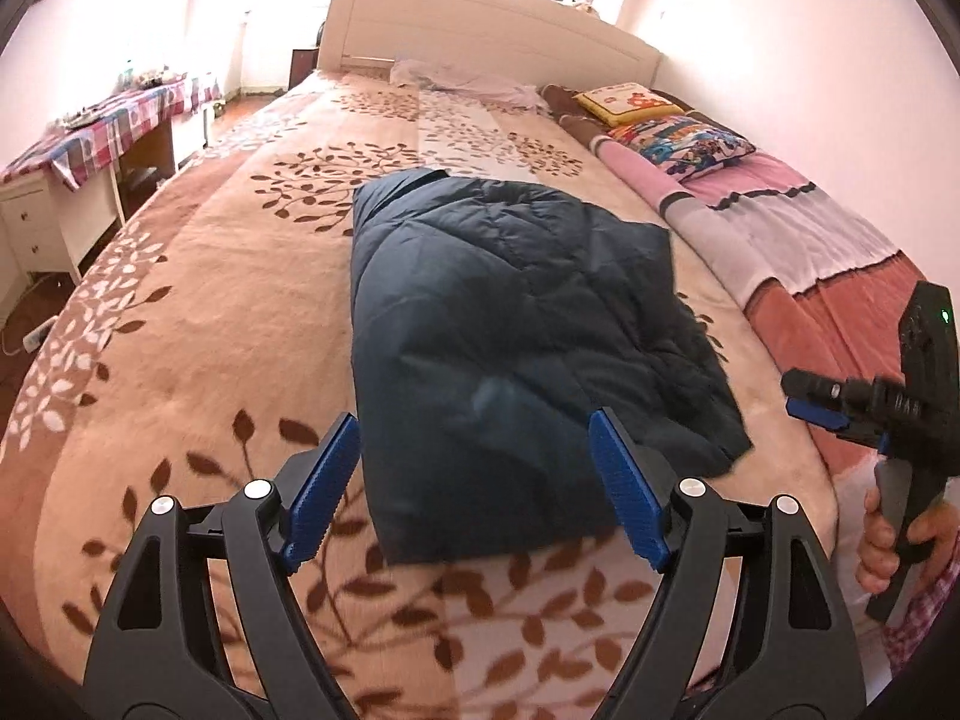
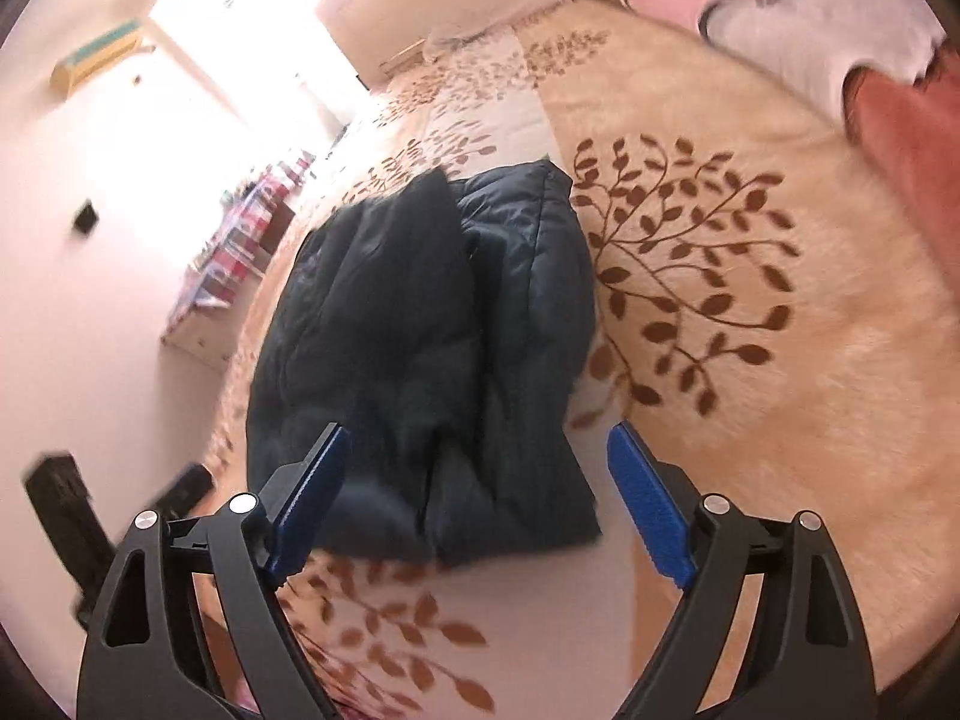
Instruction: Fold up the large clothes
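Bed (image 1: 198,276): fills most of both views, covered by a beige blanket printed with brown and white leafy branches; a pale headboard (image 1: 480,18) stands at the far end.
Striped quilt (image 1: 780,228): pink, grey and rust bands, bunched along the bed's right side, with patterned pillows (image 1: 678,138) at its far end.
Side table (image 1: 90,144): stands left of the bed under a checked cloth, white drawers below.
Dark blue padded jacket (image 1: 510,324): lies folded into a thick rectangular bundle in the middle of the bed, on the blanket; in the right wrist view (image 2: 420,330) one folded layer lies over another, with a seam between them.
Left gripper (image 1: 474,480): jaws spread wide, nothing between them; the blue pads frame the jacket's near end, whether touching it I cannot tell.
Right gripper (image 2: 477,492): jaws wide apart, holding nothing, by the jacket's near edge; from the left wrist view (image 1: 816,402) it shows at the right beside the bed, gripped by a hand (image 1: 900,540).
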